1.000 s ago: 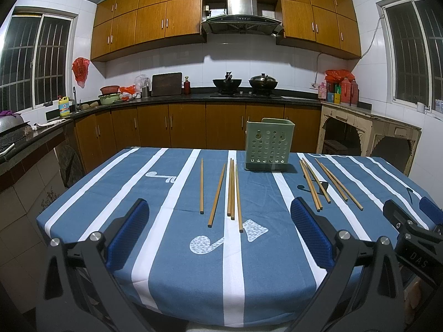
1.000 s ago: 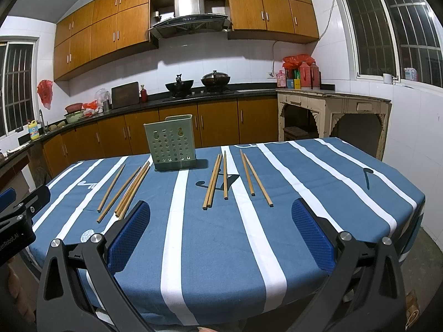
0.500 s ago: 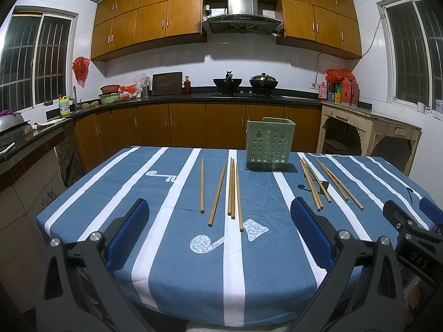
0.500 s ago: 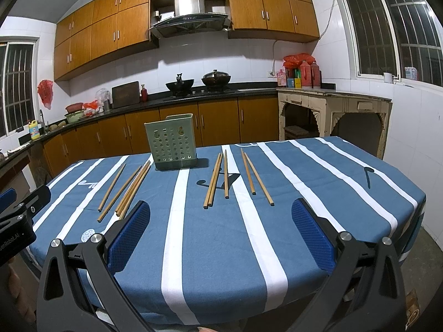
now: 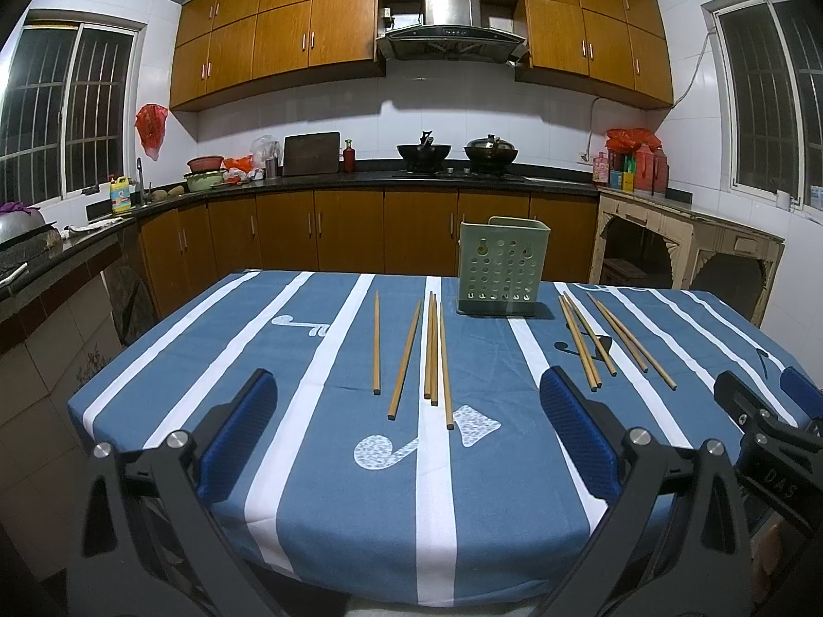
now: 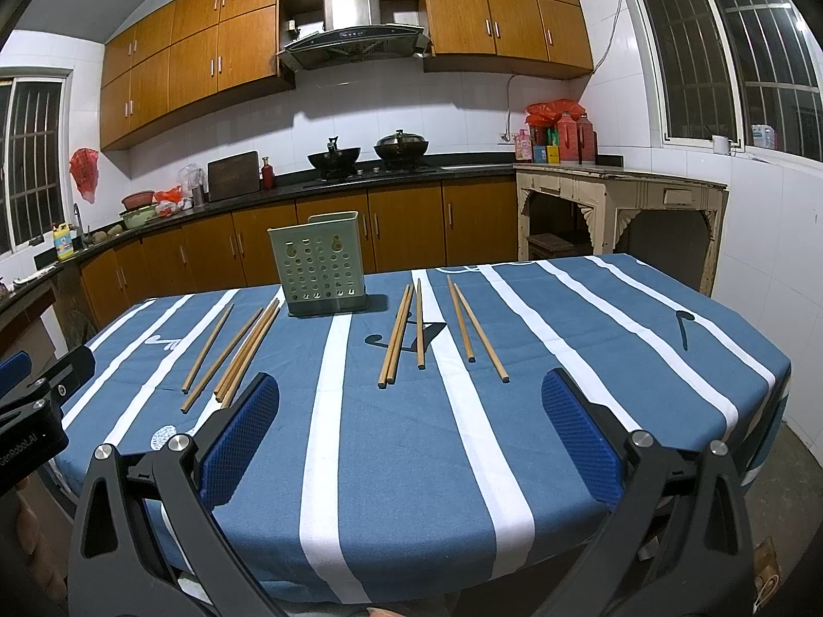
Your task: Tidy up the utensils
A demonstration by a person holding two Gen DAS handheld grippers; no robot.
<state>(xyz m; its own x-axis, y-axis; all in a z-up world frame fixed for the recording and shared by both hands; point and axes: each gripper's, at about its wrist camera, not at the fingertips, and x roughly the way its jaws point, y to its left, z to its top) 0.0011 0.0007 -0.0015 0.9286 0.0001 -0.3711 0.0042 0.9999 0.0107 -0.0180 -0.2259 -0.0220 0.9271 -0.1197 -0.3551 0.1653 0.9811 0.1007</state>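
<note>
Both tools hung wide open and empty at the bottom of their frames. In the left wrist view, the left tool (image 5: 406, 427) faced five chopsticks (image 5: 432, 349) at frame centre on the worktop (image 5: 257, 360), long axes running away toward the green holder (image 5: 501, 272) above. The right tool (image 6: 411, 427) had its own five chopsticks (image 6: 419, 321) similarly ahead, equally near.

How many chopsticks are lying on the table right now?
10. Five chopsticks lie left of the green holder; five more lie to its right, three close together and two farther right. Any inside the holder would be hidden.
</note>
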